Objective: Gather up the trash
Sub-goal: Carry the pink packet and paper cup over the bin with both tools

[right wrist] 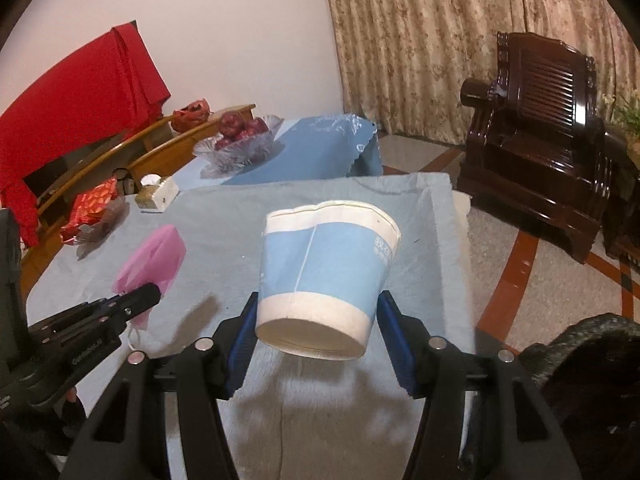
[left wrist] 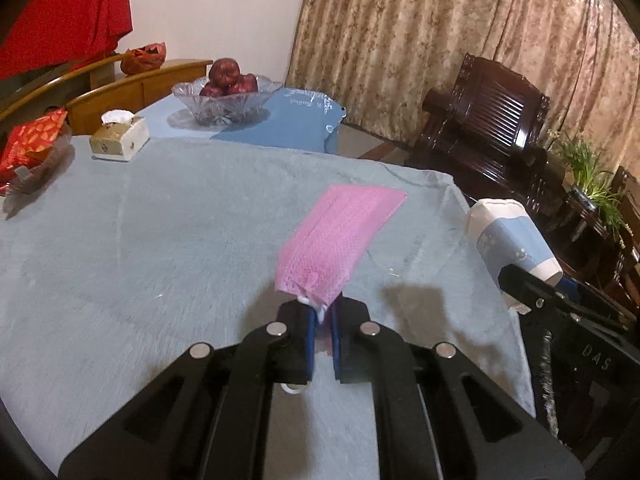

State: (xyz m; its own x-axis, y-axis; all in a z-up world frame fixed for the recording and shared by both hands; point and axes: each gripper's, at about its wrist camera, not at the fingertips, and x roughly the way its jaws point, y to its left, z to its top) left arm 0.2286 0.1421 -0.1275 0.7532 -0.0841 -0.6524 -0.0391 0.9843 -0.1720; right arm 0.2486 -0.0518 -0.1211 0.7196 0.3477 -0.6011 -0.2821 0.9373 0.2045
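Nearest to me, my left gripper (left wrist: 322, 316) is pinched nearly closed on the gathered end of a pink face mask (left wrist: 336, 240). Its white ear loop bunches between the blue pads, and the rest of the mask sticks out ahead of the jaws, clear of the table. The mask is thin, pleated, woven-looking cloth, soft and floppy, so I judge it best carried steadily, without swinging, lest it slip from so small a pinch.

My right gripper (right wrist: 318, 328) stands about half open around a paper cup (right wrist: 326, 276). Its blue pads press the cup's lower sides, and the cup is lifted off the table, tipped so its base faces me. The cup is light, blue with white bands, and its rim looks slightly dented. I should squeeze only enough to hold it, since thin paper walls crush easily.

Below both lies a table (left wrist: 120, 240) covered in a pale blue, slightly fuzzy cloth. Farther back sit a small tissue box (left wrist: 119, 140), a crinkly red foil wrapper (left wrist: 30, 148), and a cut-glass bowl (left wrist: 224, 100) of dark red apples.

No bin shows in either view, so I still need to find where these go.
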